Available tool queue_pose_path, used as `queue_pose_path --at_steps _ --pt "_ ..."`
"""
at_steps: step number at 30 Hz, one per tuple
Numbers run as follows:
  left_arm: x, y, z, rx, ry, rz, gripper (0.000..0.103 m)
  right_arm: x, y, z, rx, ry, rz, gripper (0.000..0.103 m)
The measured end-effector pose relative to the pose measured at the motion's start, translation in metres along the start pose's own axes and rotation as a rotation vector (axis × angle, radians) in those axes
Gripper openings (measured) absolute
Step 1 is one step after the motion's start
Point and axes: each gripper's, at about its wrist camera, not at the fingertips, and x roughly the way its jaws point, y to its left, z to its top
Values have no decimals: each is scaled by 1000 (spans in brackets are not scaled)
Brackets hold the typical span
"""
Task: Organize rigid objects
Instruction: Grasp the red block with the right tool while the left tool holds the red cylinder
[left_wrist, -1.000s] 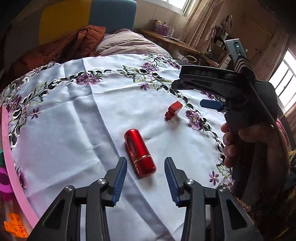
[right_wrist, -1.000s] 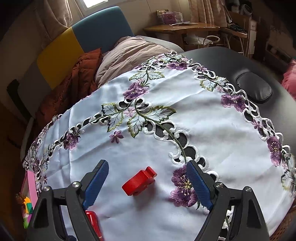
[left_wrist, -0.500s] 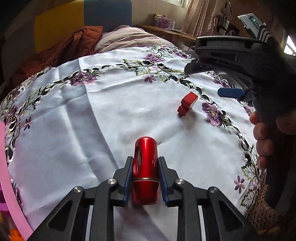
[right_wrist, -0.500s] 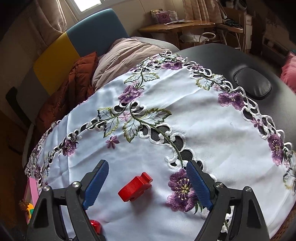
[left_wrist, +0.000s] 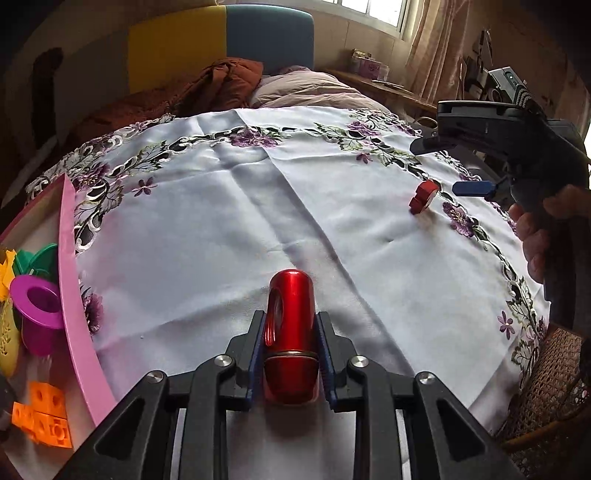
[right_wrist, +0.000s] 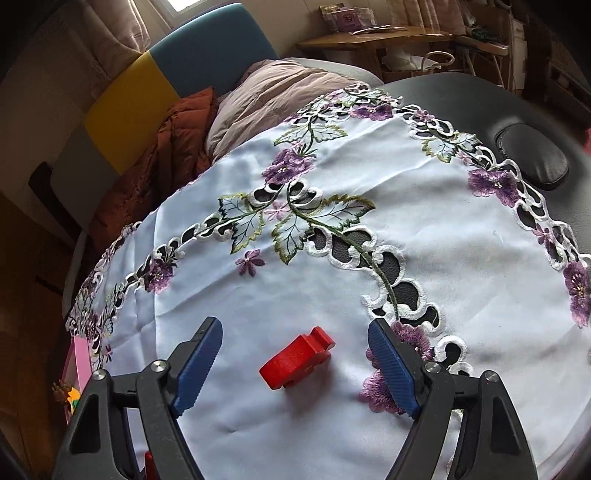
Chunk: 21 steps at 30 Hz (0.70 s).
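My left gripper (left_wrist: 291, 328) is shut on a shiny red metal cylinder (left_wrist: 290, 332) with a side hole, held just above the white embroidered tablecloth (left_wrist: 258, 206). A small red block (right_wrist: 297, 357) lies on the cloth between the open blue fingers of my right gripper (right_wrist: 295, 360), which hovers around it without touching. The block also shows in the left wrist view (left_wrist: 423, 195), with the right gripper (left_wrist: 476, 188) beside it at the right.
A pink tray (left_wrist: 74, 295) at the left edge holds a purple cup (left_wrist: 37, 306), green and yellow pieces and orange blocks (left_wrist: 44, 413). The tray edge also shows in the right wrist view (right_wrist: 79, 365). A black padded surface (right_wrist: 517, 122) lies beyond the cloth at the right.
My left gripper closed on the red cylinder and lifted it, swinging left so the pink tray comes into view. My right gripper stayed open over the red block.
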Motion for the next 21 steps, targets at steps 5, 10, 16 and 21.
queue_pose_path --at_steps 5,10,16,21 --pt "0 4 -1 -18 -5 -20 26 10 10 -5 -75 31 -38 82" --pt "-1 6 -2 -28 -13 -29 26 16 15 -8 -142 41 -85 82" --pt "-1 7 -3 -43 -17 -38 26 27 20 -12 -209 62 -128 69" --pt "-1 7 -3 -46 -19 -41 26 32 27 -16 -277 77 -158 48"
